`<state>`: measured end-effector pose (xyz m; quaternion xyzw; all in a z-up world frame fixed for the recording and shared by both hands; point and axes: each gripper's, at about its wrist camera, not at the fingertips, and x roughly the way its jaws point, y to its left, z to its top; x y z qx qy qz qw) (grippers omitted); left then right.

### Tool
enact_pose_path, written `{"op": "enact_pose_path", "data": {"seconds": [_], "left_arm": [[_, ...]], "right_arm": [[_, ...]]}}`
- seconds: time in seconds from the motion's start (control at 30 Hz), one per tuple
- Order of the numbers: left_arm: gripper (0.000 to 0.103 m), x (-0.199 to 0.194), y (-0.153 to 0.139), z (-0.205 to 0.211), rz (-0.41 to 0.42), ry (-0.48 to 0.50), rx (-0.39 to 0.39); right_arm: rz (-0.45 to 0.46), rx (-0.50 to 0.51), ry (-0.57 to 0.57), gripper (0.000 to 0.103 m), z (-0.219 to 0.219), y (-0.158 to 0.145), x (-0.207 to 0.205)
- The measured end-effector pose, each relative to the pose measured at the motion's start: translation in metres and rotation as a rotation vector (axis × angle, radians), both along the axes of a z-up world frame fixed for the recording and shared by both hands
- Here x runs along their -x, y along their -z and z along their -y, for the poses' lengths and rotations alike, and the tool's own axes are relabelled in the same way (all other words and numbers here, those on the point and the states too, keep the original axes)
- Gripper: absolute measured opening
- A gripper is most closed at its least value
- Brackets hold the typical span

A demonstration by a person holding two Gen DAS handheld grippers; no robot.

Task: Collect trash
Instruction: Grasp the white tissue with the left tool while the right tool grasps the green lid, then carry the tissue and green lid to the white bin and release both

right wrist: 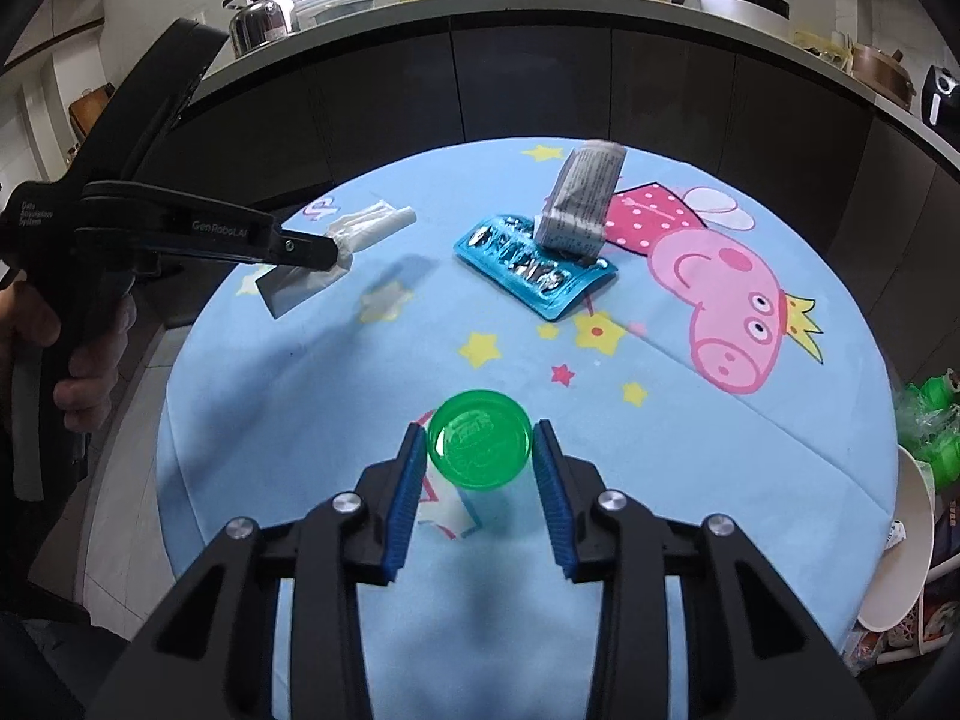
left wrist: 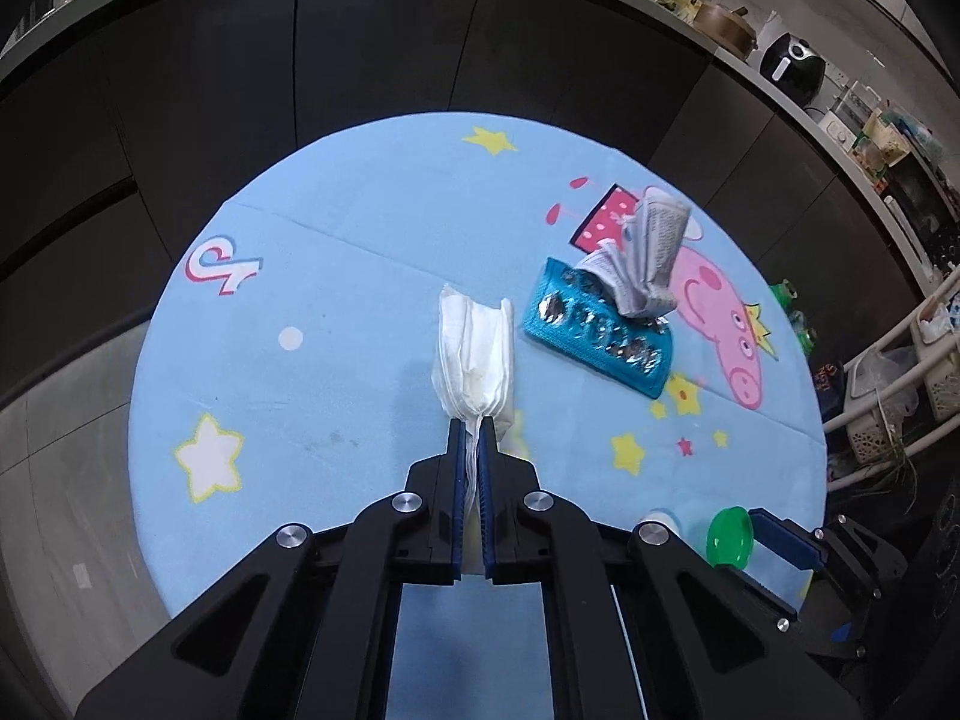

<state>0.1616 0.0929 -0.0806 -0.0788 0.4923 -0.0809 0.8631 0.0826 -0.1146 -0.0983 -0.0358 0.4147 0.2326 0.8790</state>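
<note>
Left gripper (left wrist: pixel 471 429) clamps the white tissue (left wrist: pixel 474 354) at frame centre; right gripper (right wrist: pixel 480 447) brackets green cap (right wrist: pixel 480 447), jaws wide, lower centre.

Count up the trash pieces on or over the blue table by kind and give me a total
White tissue, pinched in the left gripper: 1
Green cap, between the right gripper's jaws: 1
Blue blister pack: 1
Folded printed paper, leaning on the pack: 1
Total: 4
</note>
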Motion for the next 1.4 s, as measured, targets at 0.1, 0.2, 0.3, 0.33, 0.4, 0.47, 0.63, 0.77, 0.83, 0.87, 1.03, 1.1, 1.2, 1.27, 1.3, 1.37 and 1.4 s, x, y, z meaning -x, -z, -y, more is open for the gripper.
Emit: {"op": "enact_pose_path", "data": {"seconds": [0.1, 0.2, 0.3, 0.33, 0.4, 0.47, 0.63, 0.77, 0.83, 0.87, 1.03, 1.1, 1.2, 1.27, 1.3, 1.37, 1.4], "left_arm": [[0.004, 0.008, -0.022, 0.011, 0.042, 0.024, 0.027], [0.004, 0.014, -0.044, 0.028, 0.085, 0.059, 0.037], [0.004, 0.021, -0.062, 0.047, 0.120, 0.104, 0.048], [0.004, 0.023, -0.067, 0.053, 0.131, 0.117, 0.049], [0.004, 0.026, -0.078, 0.067, 0.153, 0.148, 0.054], [0.004, 0.030, -0.085, 0.082, 0.169, 0.178, 0.062], [0.004, 0.033, -0.097, 0.121, 0.190, 0.255, 0.071], [0.004, 0.034, -0.100, 0.155, 0.194, 0.319, 0.067], [0.004, 0.034, -0.101, 0.169, 0.193, 0.345, 0.066], [0.004, 0.034, -0.101, 0.176, 0.192, 0.360, 0.066], [0.004, 0.032, -0.098, 0.219, 0.174, 0.444, 0.070], [0.004, 0.031, -0.094, 0.240, 0.160, 0.485, 0.068], [0.004, 0.029, -0.088, 0.264, 0.140, 0.531, 0.063], [0.004, 0.026, -0.081, 0.283, 0.118, 0.565, 0.067], [0.004, 0.024, -0.079, 0.292, 0.110, 0.578, 0.069], [0.004, 0.020, -0.074, 0.305, 0.089, 0.595, 0.084], [0.004, 0.016, -0.071, 0.314, 0.069, 0.606, 0.103]], "right_arm": [[0.026, -0.024, 0.026, 0.037, 0.011, -0.013, 0.001], [0.061, -0.055, 0.061, 0.037, 0.027, -0.027, 0.003], [0.087, -0.071, 0.092, 0.037, 0.041, -0.038, 0.005], [0.097, -0.079, 0.104, 0.037, 0.047, -0.041, 0.006], [0.110, -0.090, 0.126, 0.037, 0.057, -0.046, 0.008], [0.124, -0.097, 0.154, 0.037, 0.070, -0.049, 0.010], [0.144, -0.115, 0.222, 0.037, 0.101, -0.053, 0.018], [0.154, -0.127, 0.284, 0.037, 0.127, -0.052, 0.021], [0.158, -0.136, 0.318, 0.037, 0.141, -0.052, 0.023], [0.160, -0.140, 0.333, 0.037, 0.148, -0.051, 0.025], [0.164, -0.156, 0.415, 0.037, 0.183, -0.046, 0.030], [0.162, -0.161, 0.450, 0.037, 0.198, -0.044, 0.033], [0.156, -0.163, 0.504, 0.037, 0.221, -0.037, 0.038], [0.153, -0.162, 0.543, 0.037, 0.236, -0.032, 0.042], [0.151, -0.162, 0.560, 0.037, 0.242, -0.029, 0.044], [0.138, -0.155, 0.597, 0.037, 0.257, -0.021, 0.047], [0.130, -0.153, 0.615, 0.037, 0.263, -0.016, 0.049]]}}
